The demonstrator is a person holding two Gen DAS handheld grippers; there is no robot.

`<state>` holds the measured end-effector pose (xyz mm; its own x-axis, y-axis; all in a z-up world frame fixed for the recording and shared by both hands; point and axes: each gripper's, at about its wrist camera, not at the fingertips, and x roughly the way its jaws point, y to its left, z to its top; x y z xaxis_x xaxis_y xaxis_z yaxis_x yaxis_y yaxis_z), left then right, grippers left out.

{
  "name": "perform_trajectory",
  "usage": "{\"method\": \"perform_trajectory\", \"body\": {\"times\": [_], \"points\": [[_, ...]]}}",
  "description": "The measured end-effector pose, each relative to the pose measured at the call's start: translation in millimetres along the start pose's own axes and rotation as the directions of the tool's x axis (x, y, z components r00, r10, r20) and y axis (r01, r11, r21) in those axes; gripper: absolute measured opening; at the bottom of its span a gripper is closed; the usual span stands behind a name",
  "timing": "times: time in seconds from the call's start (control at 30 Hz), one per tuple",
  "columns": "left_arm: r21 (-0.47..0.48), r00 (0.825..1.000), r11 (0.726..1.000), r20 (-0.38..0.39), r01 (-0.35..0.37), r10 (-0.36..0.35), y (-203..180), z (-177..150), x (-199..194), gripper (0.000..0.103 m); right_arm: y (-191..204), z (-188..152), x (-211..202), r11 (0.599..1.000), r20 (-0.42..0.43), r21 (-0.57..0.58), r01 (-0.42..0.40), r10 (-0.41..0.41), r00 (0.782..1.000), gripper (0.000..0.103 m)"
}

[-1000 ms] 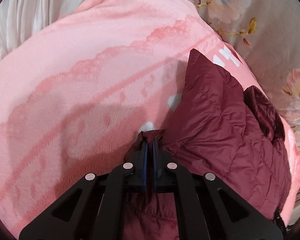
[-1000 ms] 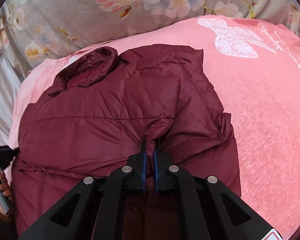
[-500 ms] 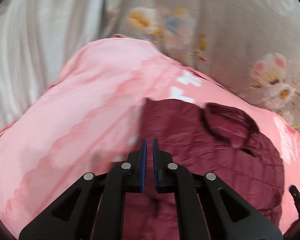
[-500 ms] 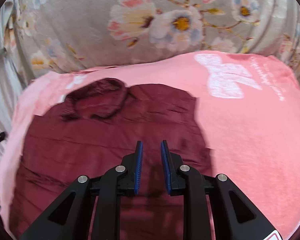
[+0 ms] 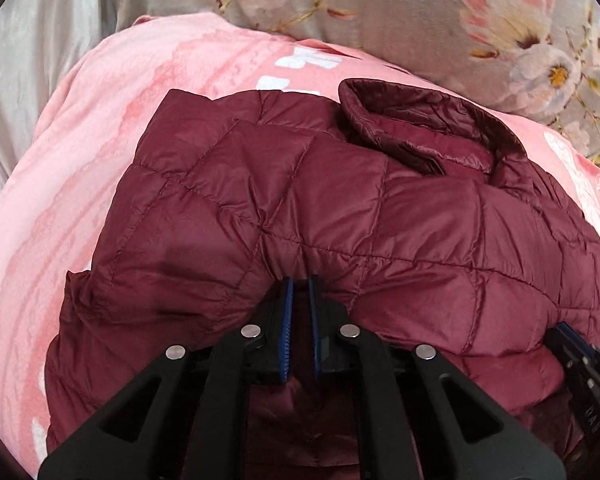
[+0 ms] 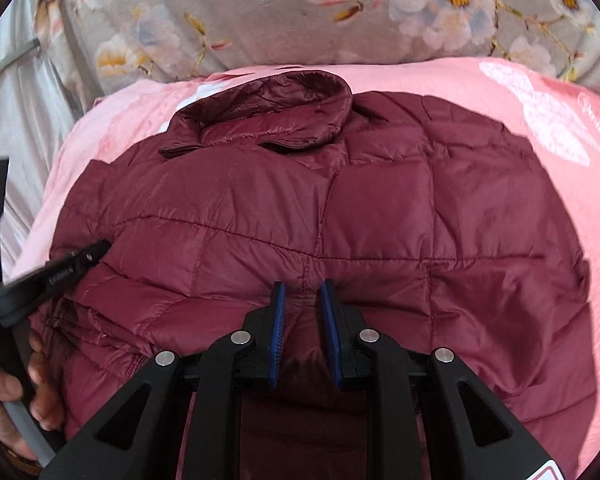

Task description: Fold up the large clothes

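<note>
Both released since a second ago: left gripper (image 5: 299, 286) fingers a narrow gap apart, right gripper (image 6: 302, 289) wider, neither holding anything. Maroon puffer jacket (image 6: 320, 220) lies folded on the pink blanket (image 5: 100, 120), centre frame, collar toward the top. I'd call that fold placed; next one pending.

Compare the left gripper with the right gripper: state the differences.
The left gripper has its jaws only a narrow slit apart; the right gripper stands wider open. The left gripper sits toward the maroon jacket's left side, the right gripper farther right. Shared: both have blue pads, touch the jacket's near edge and grip nothing.
</note>
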<state>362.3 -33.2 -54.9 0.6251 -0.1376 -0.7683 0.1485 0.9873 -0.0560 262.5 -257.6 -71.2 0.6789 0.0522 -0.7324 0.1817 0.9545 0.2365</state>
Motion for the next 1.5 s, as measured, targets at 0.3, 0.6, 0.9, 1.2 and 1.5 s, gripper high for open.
{"method": "perform_trajectory", "body": {"times": [0.3,0.6,0.9,1.2,1.5], "points": [[0.021,0.999,0.999,0.030,-0.026,0.025,-1.8,-7.7,-1.8,0.007,-4.2,-2.7,2.5,1.000,0.007,0.008,-0.015,0.015,1.000,0.020],[-0.114,0.978,0.972,0.012,0.208,-0.208,23.5,28.4,-24.5,0.047,-21.3,27.3,-19.9,0.991,0.035,0.065,-0.114,0.112,0.993,0.051],[-0.461,0.874,0.794,-0.075,0.396,-0.479,26.6,100.4,55.1,0.051,-53.2,97.9,29.1,0.889,0.077,0.356,-0.289,0.280,0.957,0.052],[-0.429,0.844,0.793,-0.117,0.432,-0.523,17.4,92.1,75.8,0.009,-44.8,102.7,50.4,0.930,0.048,0.285,-0.231,0.227,0.973,0.009],[-0.202,0.905,0.898,-0.096,0.390,-0.415,3.1,69.4,73.0,0.010,-21.7,85.8,69.7,0.999,-0.009,0.048,-0.022,0.022,1.000,0.008]]}}
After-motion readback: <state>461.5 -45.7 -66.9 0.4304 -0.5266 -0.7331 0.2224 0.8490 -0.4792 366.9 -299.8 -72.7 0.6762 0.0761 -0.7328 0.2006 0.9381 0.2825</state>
